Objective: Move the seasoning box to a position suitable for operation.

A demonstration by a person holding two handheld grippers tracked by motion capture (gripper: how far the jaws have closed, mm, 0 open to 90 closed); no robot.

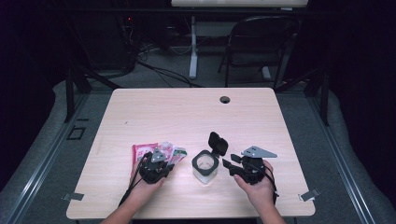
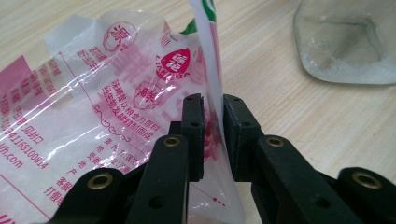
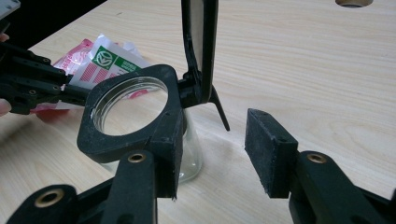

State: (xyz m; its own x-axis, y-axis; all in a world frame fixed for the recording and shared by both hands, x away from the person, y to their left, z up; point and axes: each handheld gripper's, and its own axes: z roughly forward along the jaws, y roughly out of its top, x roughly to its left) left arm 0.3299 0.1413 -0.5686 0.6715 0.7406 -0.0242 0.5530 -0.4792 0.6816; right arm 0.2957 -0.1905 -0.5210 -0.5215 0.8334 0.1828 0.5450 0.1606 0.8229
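Observation:
A clear plastic bag (image 1: 142, 150) with pink and green print lies at the front left of the table (image 1: 187, 112). My left gripper (image 1: 166, 157) is shut on it. In the left gripper view both pads (image 2: 192, 130) pinch an upright fold of the bag (image 2: 93, 107), the gripper (image 2: 213, 135) pointing along the tabletop. A glass jar (image 1: 204, 164) with a black rim stands at front centre, its black flip lid (image 1: 218, 143) standing open. My right gripper (image 1: 229, 161) is open just right of the jar. Its left jaw sits beside the jar (image 3: 189, 158) under the raised lid (image 3: 201, 42); nothing is between the jaws of this gripper (image 3: 215, 140).
A round cable hole (image 1: 225, 99) is in the table's far side. Metal clips (image 1: 74, 196) sit at the front corners. A folding chair (image 1: 261, 42) and a desk leg stand on the floor beyond the table. White grains lie in the jar's bottom (image 2: 345, 60).

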